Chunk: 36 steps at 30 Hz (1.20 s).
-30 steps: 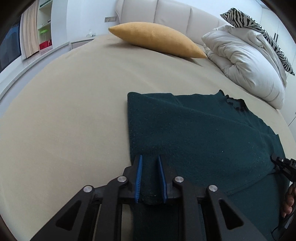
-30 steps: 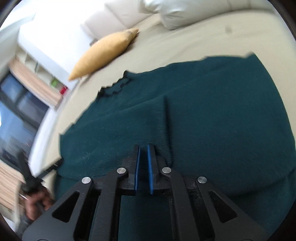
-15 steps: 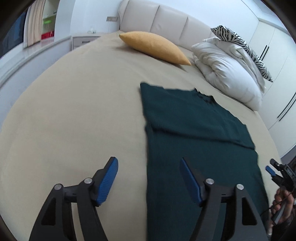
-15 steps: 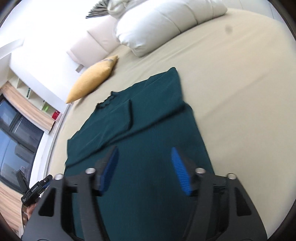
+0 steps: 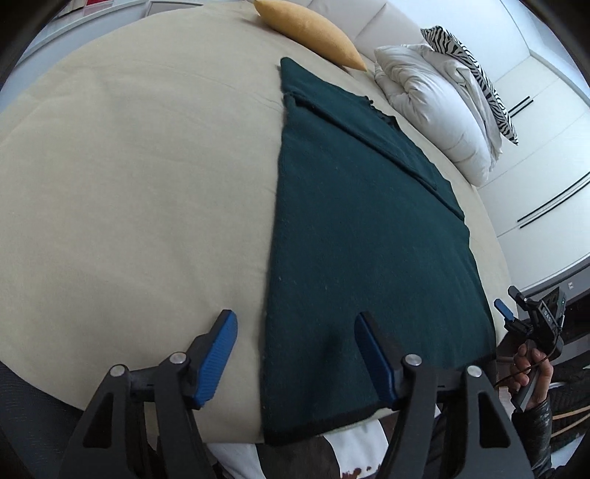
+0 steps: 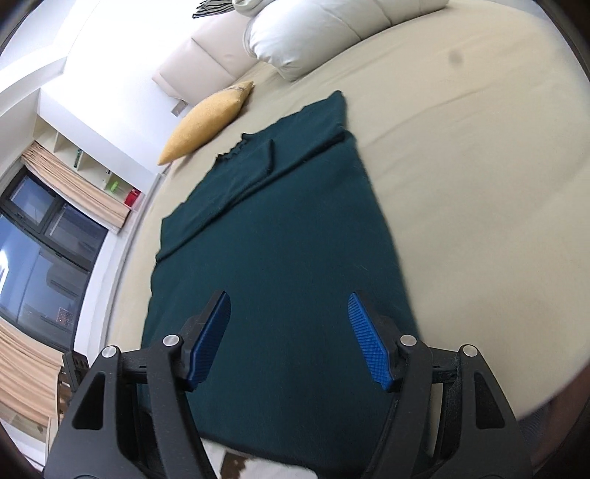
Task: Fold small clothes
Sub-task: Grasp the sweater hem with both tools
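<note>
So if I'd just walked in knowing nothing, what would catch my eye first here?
Most likely the dark green knitted garment, spread flat down the middle of the beige bed with its near hem at the bed's edge. Next, the two black tools with blue pads, left tool and right tool, both open above that near end. Behind, a mustard yellow cushion and white pillows lie by the headboard.

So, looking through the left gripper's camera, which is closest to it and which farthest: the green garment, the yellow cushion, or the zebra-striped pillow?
From the left gripper:
1. Green garment, directly ahead, its near hem below the open jaws.
2. Yellow cushion, far end of the bed, past the garment's top.
3. Zebra-striped pillow, far right, behind the white duvet; roughly level with the cushion, hard to rank.
</note>
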### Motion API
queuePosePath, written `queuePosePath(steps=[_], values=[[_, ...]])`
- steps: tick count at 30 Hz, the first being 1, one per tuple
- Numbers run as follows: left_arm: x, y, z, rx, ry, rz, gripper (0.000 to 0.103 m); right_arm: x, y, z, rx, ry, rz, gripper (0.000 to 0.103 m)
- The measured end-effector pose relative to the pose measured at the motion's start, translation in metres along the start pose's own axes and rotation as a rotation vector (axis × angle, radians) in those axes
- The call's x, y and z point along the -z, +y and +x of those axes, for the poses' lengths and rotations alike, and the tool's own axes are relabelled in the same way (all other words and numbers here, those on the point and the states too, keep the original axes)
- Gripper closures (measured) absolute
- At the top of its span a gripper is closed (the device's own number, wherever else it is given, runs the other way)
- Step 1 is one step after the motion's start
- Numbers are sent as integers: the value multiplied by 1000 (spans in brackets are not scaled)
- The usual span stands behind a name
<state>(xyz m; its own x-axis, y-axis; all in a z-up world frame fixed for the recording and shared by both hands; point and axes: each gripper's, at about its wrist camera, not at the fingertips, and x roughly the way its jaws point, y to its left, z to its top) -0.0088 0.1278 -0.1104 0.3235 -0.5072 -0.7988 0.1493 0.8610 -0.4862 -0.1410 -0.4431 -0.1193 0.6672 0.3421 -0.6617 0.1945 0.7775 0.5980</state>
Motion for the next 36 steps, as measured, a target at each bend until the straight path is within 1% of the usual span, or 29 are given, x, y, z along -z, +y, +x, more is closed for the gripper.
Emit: queuePosePath(steps=[2, 4, 8, 11, 12, 14, 15, 17, 23, 26, 28, 29, 30, 32, 33, 34, 36], values=[[3, 1, 2, 7, 23, 0, 48, 10, -11, -15, 15, 10, 6, 38], [6, 4, 3, 13, 37, -5, 53, 15, -20, -22, 28, 15, 19, 38], [9, 9, 0, 43, 74, -34, 55, 28, -41, -40, 36, 33, 65, 38], [13, 7, 0, 45, 83, -32, 55, 35, -51, -48, 45, 57, 79, 38], [13, 6, -1, 37, 83, -29, 57, 35, -53, -47, 48, 67, 81, 38], [15, 6, 2, 21, 101, -24, 87, 39, -55, -47, 57, 97, 81, 38], [15, 6, 3, 20, 109, -25, 90, 41, -55, -46, 67, 115, 75, 38], [17, 7, 4, 19, 119, -21, 93, 43, -55, -44, 84, 145, 64, 38], [20, 4, 2, 11, 118, 0, 95, 43, -47, -38, 136, 244, 22, 38], [21, 1, 1, 7, 118, 20, 95, 46, -42, -33, 158, 295, -3, 42], [21, -1, 1, 6, 117, 30, 96, 50, -39, -30, 175, 335, -21, 50], [21, -2, 1, 6, 118, 35, 96, 52, -39, -29, 176, 344, -24, 51], [21, -2, 1, 6, 118, 41, 96, 52, -40, -29, 171, 349, -24, 54], [21, -3, 1, 6, 118, 48, 96, 52, -44, -29, 167, 347, -12, 64], [21, -5, 0, 6, 116, 52, 96, 52, -47, -28, 164, 347, -3, 77], [21, -5, -1, 9, 113, 55, 96, 52, -49, -26, 165, 347, 3, 88], [20, -5, -5, 24, 108, 51, 96, 53, -53, -27, 146, 340, 22, 95]])
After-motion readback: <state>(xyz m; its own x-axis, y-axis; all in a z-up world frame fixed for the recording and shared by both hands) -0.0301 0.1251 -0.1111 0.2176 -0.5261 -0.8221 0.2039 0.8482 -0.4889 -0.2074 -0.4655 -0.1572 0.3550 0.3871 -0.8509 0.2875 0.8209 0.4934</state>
